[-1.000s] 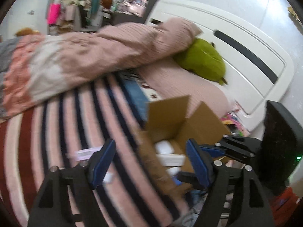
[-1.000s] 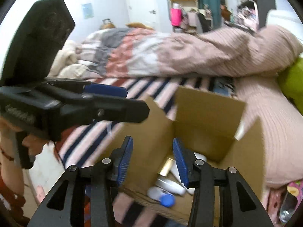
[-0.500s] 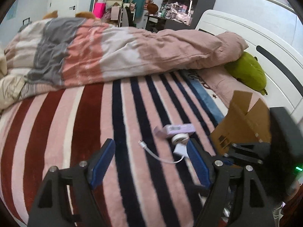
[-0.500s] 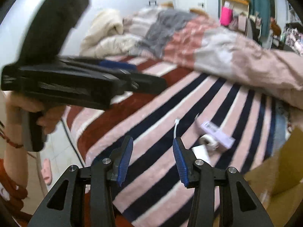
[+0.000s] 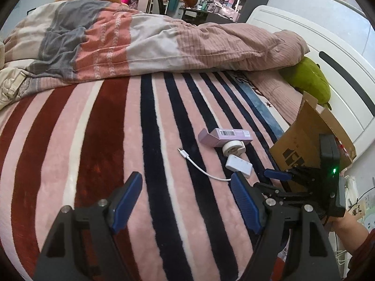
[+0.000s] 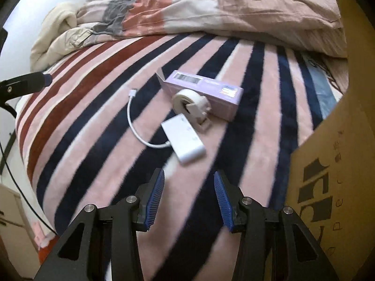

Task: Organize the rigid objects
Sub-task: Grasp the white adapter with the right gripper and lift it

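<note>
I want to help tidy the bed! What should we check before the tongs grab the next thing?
1. Right tongs open, nothing between: ok.
2. Left tongs open, nothing between: ok.
3. White flat adapter with cable nearest the right tongs, nothing lying on it: ok.
4. Cream tape dispenser leans against the lilac cardboard carton: not ok to lift the carton first.
5. Brown cardboard box close on the right: ok.
6. Room inside that box: cannot tell.

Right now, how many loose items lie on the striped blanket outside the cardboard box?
3: purple carton; white tape dispenser touching its near side; white cabled adapter nearest the grippers. None seems hidden.
</note>
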{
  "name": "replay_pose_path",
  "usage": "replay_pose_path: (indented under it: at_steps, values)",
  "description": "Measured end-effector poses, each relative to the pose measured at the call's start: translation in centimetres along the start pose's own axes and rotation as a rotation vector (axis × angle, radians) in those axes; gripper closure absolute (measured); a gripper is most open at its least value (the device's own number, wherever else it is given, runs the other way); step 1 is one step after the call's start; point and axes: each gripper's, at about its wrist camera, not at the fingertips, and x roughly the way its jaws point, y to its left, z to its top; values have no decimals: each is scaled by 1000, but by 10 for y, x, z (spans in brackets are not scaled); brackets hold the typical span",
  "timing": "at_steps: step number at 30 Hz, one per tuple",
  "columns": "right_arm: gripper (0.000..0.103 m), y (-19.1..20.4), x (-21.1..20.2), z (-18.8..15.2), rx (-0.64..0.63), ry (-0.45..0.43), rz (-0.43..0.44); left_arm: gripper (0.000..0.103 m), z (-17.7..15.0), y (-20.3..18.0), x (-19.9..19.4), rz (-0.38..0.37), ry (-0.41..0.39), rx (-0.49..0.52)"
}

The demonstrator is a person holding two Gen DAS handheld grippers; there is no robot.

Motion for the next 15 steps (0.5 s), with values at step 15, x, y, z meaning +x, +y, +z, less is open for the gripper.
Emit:
replay_pose_path:
  at_steps: [15]
  values:
    - [76,14,29,23,-66,-16,-22,28,-8,3,4,0,31,-7]
